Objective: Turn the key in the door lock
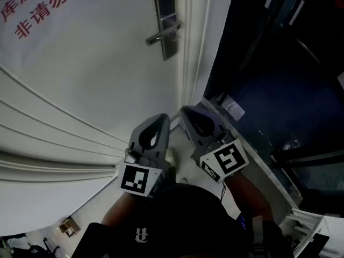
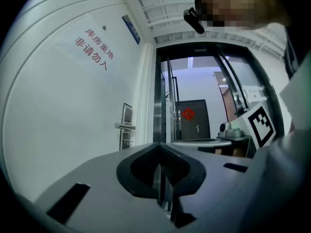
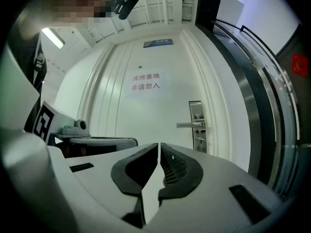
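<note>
A white door carries a steel lock plate (image 1: 165, 23) with a lever handle (image 1: 161, 35) near its right edge. In the right gripper view, a small metal piece (image 3: 199, 139) shows on the lock plate (image 3: 197, 125) below the handle; whether it is a key is too small to tell. The plate (image 2: 127, 127) is also far off in the left gripper view. Both grippers are held low, close to the person's body and well short of the door. My left gripper (image 1: 160, 117) (image 2: 158, 147) is shut and holds nothing. The right gripper (image 1: 188, 110) (image 3: 159, 145) is shut and holds nothing too.
Red lettering (image 1: 37, 7) is printed on the door's upper part. The white door frame (image 1: 193, 47) runs just right of the lock, with dark glass panels (image 1: 279, 63) beyond it. A dark door with a red ornament (image 2: 188, 114) stands far behind the glass.
</note>
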A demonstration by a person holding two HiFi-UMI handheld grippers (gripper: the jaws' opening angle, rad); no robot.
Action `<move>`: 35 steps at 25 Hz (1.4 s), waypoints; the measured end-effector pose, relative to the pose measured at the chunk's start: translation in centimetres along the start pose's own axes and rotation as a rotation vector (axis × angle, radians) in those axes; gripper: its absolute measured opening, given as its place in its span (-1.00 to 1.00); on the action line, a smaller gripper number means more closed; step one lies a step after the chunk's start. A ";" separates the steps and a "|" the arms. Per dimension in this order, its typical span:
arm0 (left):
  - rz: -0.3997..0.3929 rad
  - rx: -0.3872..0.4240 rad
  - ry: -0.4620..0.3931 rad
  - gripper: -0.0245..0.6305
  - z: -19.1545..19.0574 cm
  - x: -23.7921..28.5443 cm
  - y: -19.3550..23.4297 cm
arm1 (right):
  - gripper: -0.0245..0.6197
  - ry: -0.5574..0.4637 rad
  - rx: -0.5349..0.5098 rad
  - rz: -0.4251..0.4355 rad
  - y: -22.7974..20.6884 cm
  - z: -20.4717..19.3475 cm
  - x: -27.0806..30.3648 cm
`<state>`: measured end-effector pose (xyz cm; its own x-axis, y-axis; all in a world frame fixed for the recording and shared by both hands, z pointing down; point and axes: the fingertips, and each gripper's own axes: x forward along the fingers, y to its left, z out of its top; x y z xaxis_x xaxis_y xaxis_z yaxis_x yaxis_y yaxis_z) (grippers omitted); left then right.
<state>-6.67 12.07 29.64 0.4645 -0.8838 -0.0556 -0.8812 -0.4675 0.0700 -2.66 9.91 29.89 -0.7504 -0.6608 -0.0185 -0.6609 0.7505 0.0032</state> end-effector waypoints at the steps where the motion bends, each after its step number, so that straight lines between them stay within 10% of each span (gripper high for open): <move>1: -0.002 0.007 -0.006 -0.91 0.0 1.0 0.9 | -0.87 -0.006 -0.020 -0.002 -0.8 0.1 1.1; 12: -0.056 0.046 0.010 -0.91 -0.7 11.7 9.4 | -0.87 0.021 -0.207 -0.099 -11.0 0.1 13.2; 27: 0.121 0.061 0.024 -0.91 0.8 11.7 13.5 | -0.62 0.127 -0.946 -0.138 -11.3 -0.7 19.1; 35: 0.172 0.070 0.026 -0.91 1.0 11.4 14.6 | -0.74 0.116 -1.131 -0.185 -11.3 -0.8 21.0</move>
<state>-14.28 -4.84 29.06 0.3074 -0.9513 -0.0231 -0.9515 -0.3076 0.0070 -10.98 -12.46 30.30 -0.5987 -0.8007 -0.0204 -0.3498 0.2384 0.9060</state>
